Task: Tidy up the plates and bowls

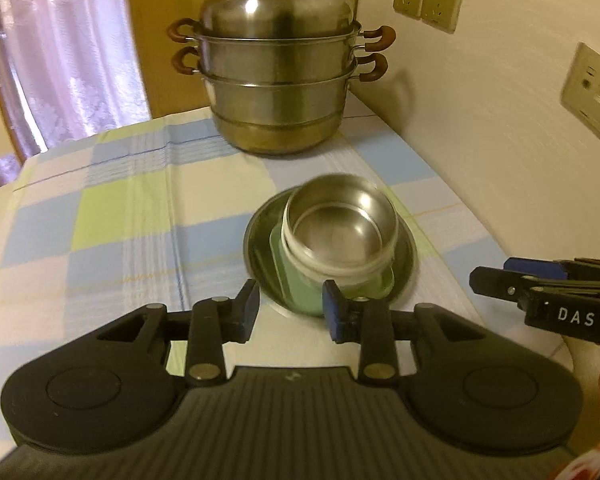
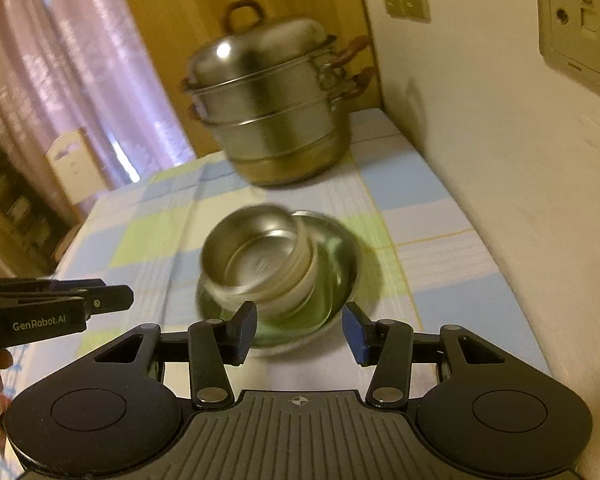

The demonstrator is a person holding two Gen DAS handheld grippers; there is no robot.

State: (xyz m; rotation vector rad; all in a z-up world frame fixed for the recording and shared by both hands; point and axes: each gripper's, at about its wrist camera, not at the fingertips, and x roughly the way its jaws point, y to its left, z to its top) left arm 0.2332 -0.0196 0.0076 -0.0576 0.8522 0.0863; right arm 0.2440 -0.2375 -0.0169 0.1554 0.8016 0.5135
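My left tongs (image 1: 290, 307) and right tongs (image 2: 300, 328) both stand partly open, holding nothing. The steel bowl (image 1: 340, 228) sits tilted in the stack on the plate (image 1: 260, 256), at twelve o'clock on the desk (image 1: 100, 220). Stacking looks done; next, straightening it.

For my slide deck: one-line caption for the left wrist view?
Open left gripper before steel bowls nested on a plate, steamer pot behind.
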